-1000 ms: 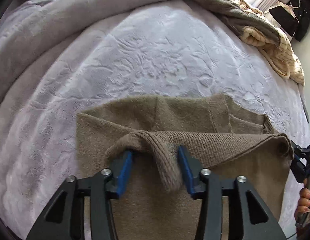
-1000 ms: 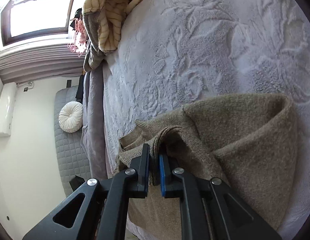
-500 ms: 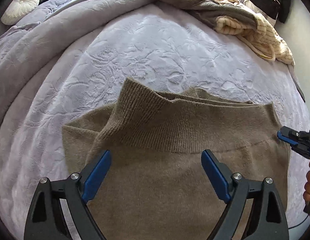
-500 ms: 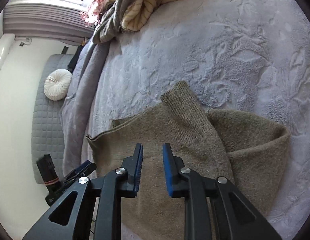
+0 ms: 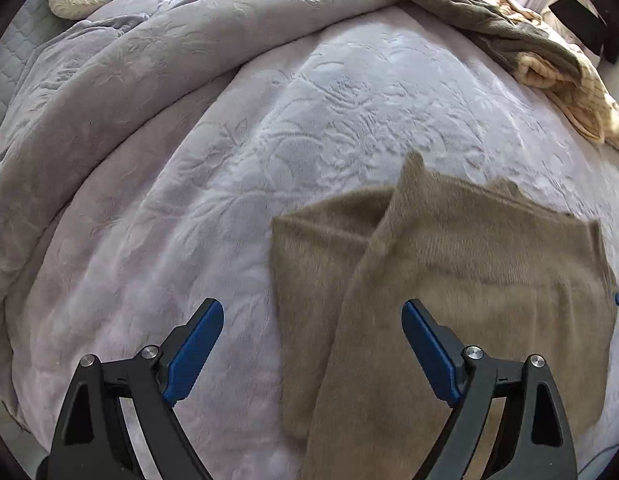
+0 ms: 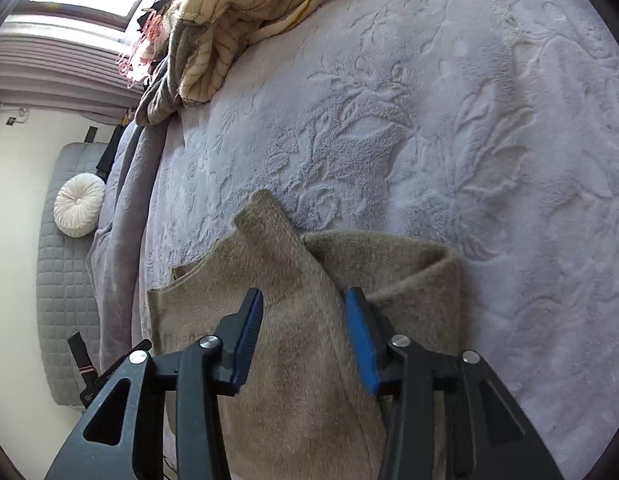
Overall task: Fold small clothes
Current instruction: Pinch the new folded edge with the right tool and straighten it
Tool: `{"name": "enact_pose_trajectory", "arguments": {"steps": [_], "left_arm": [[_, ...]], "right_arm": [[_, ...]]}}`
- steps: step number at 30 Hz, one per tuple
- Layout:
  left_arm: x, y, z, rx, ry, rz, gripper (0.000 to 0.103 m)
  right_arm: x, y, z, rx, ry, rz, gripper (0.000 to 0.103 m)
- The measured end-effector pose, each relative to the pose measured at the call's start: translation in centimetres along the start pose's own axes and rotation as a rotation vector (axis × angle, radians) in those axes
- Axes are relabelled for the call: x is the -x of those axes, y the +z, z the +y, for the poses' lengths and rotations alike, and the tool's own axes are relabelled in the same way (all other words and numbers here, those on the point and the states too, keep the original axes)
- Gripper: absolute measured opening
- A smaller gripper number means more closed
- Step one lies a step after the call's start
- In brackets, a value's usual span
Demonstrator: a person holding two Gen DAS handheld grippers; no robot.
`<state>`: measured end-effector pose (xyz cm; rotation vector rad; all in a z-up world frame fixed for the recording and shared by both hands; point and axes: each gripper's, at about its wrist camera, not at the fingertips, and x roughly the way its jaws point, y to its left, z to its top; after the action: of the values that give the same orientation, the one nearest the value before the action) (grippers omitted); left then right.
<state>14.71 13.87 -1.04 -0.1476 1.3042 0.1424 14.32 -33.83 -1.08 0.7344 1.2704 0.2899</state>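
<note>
Below and ahead of the left gripper (image 5: 312, 346), the brown knit sweater (image 5: 449, 280) lies flat on the lavender bed cover (image 5: 269, 128), no longer lifted: a second ago both grippers pinched a raised fold of it, and that fold has since been laid over the garment and let go. Left gripper: jaws spread wide with nothing between the pads, its right finger over the knit and its left finger over bare cover, having shifted sideways off the sweater's middle. Right gripper (image 6: 305, 336): jaws opening, about half spread, the sweater beneath them but free of the pads; a ribbed cuff (image 6: 265, 220) points away from it, and to its right a rounded fold edge (image 6: 441, 264) marks where the cloth doubles over. Beyond both grippers, at the far edge of the bed, a heap of cream striped and grey clothes (image 5: 549, 64) waits, well apart from the sweater; a round white cushion (image 6: 79, 204) sits farther off. Judged from this layout, one fold is complete and released, the sweater forms a rough rectangle, and a fresh grasp on an edge would be needed for any further fold.
</note>
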Motion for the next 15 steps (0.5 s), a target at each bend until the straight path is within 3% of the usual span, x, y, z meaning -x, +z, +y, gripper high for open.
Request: {"name": "enact_pose_trajectory", "arguments": {"steps": [6,10,11,12,14,15], "left_arm": [[1.7,-6.9,0.8,-0.053,-0.12,0.108,0.091],[0.6,-9.4,0.2,-0.055,-0.188,0.153,0.091],[0.3,-9.8,0.1,-0.06,-0.206,0.156,0.086],[-0.1,-10.1,-0.1,-0.066,-0.213,0.163,0.07],[-1.1,-10.5,-0.4,-0.079,-0.23,0.208,0.053],[-1.4,-10.6,-0.4,-0.083,-0.241,0.216,0.051]], "right_arm": [[3.1,-6.1,-0.4,0.084,0.006,0.11,0.048],[3.8,-10.0,-2.1,0.091,-0.034,0.17,0.048],[3.9,-10.9,-2.5,0.087,-0.042,0.18,0.048],[3.7,-11.3,-2.8,0.085,-0.05,0.187,0.048],[3.2,-12.0,-3.3,0.086,-0.061,0.201,0.048],[2.9,-12.2,-3.3,0.094,-0.058,0.204,0.048]]}}
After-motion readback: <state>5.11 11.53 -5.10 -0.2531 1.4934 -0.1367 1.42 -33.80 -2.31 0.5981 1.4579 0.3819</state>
